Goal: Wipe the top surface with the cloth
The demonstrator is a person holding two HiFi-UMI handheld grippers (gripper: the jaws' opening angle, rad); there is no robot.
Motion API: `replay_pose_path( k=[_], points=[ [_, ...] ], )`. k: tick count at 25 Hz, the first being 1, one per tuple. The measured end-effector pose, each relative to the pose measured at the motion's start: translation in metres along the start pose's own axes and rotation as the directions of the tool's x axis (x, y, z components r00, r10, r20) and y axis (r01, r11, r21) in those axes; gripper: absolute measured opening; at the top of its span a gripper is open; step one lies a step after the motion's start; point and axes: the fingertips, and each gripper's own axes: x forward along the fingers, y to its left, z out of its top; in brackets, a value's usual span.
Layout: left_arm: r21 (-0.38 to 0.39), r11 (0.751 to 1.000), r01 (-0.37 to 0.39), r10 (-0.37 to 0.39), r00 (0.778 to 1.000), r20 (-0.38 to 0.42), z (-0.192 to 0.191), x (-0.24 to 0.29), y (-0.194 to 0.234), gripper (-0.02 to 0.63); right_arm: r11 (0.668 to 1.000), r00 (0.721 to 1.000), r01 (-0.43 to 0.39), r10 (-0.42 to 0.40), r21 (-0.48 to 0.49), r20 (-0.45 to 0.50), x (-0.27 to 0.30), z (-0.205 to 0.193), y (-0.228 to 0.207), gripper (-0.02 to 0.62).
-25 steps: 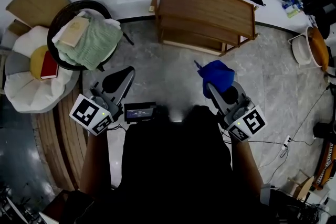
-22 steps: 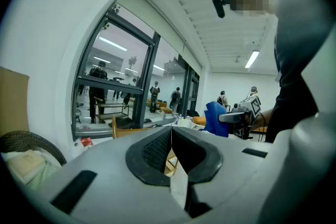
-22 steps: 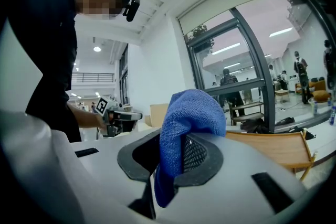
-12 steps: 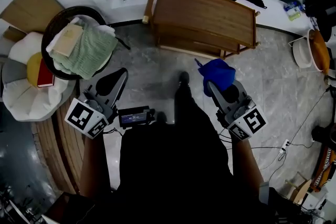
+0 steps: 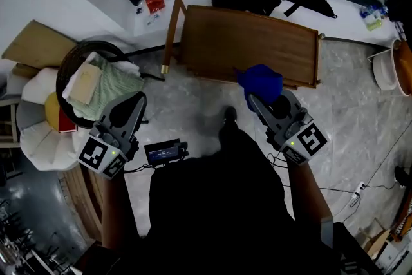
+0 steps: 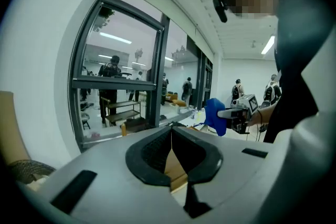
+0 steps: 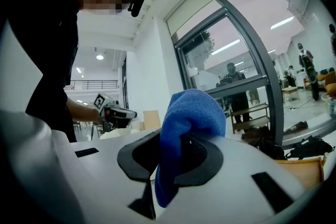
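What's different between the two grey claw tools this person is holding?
The right gripper is shut on a blue cloth, while the left gripper is shut with nothing between its jaws. In the head view the right gripper points at the near edge of the wooden table, while the left gripper points toward a basket off to the side. Both are the same grey two-jaw design.

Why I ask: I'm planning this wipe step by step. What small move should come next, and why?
Probably lower the right gripper forward until the blue cloth meets the wooden top. Its jaws are shut on the cloth, which in the head view sits just over the top's near edge, apparently not pressed down. The left gripper is shut, empty, off to the side.
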Motion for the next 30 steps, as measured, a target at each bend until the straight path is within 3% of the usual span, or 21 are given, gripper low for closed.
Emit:
replay_pose_path(
  k=[8, 15, 20, 26, 30],
  points=[
    [0.076, 0.996, -0.049, 0.051, 0.999, -0.014, 0.059, 0.070, 0.043, 0.011, 0.998, 1.000, -0.029, 0.029, 0.054, -0.003, 0.032, 0.012, -0.090, 0.066],
    [0.035, 0.998, -0.050, 0.051, 0.997, -0.049, 0.054, 0.098, 0.105, 0.011, 0.997, 0.998, -0.025, 0.029, 0.073, -0.052, 0.085, 0.006, -0.124, 0.066],
    [-0.002, 0.999, 0.046, -0.046, 0.997, -0.062, 0.039, 0.125, 0.158, 0.011, 0.997, 0.995, 0.045, -0.040, 0.057, -0.088, 0.133, 0.003, -0.138, 0.066],
    [0.006, 0.986, 0.166, -0.164, 0.983, -0.087, 0.032, 0.159, 0.220, 0.011, 0.991, 0.981, 0.124, -0.116, 0.047, -0.154, 0.197, 0.006, -0.141, 0.066],
    [0.011, 0.973, 0.232, -0.228, 0.965, -0.125, 0.026, 0.179, 0.239, 0.011, 0.988, 0.966, 0.154, -0.149, 0.010, -0.212, 0.229, -0.002, -0.151, 0.066]
  ],
)
